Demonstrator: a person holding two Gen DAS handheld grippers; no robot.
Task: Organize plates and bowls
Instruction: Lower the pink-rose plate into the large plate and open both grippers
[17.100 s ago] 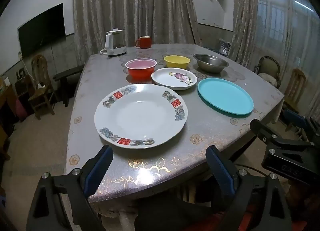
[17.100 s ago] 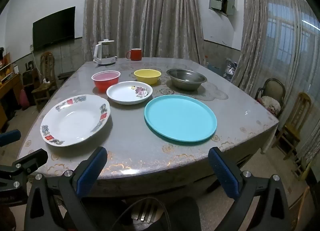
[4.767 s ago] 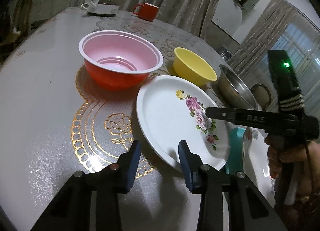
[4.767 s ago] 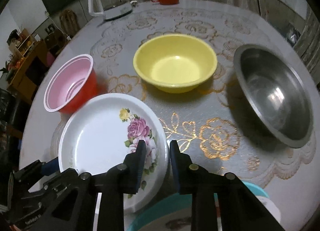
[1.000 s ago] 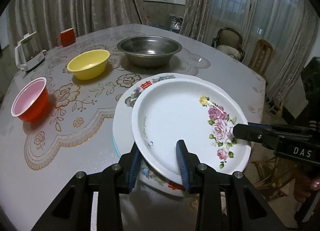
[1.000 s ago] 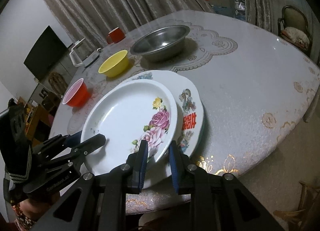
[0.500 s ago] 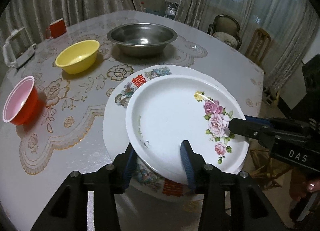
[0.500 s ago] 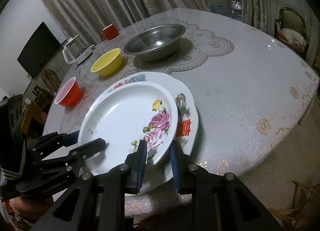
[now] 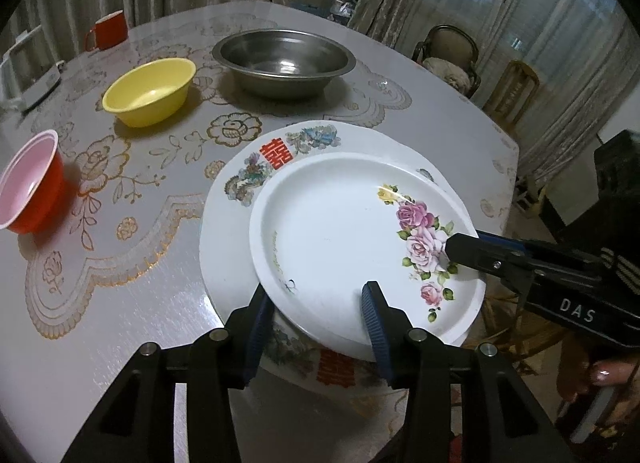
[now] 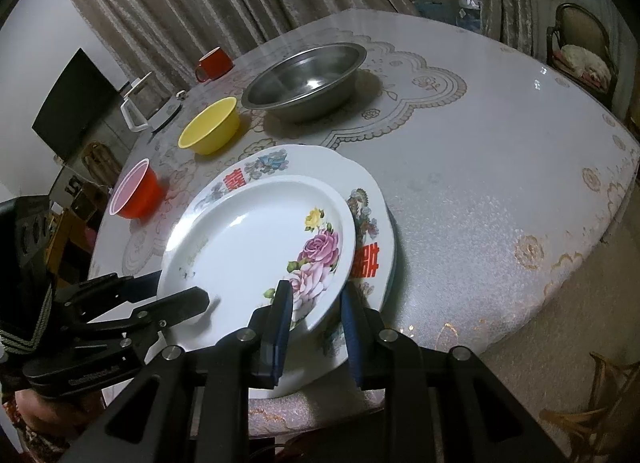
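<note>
My right claw [image 10: 314,305] is straddling the near rim of the rose plate [image 10: 248,247], one blue pad over the rim and one under it. The rose plate is lying on the bigger plate with red characters [image 10: 370,223], which is sitting on the desk [image 10: 500,151]. My left claw [image 10: 176,299] is reaching in over the rose plate's left edge. Farther back, a red bowl [image 10: 136,191], a yellow bowl [image 10: 210,125] and a steel basin [image 10: 306,79] are standing apart in a row.
</note>
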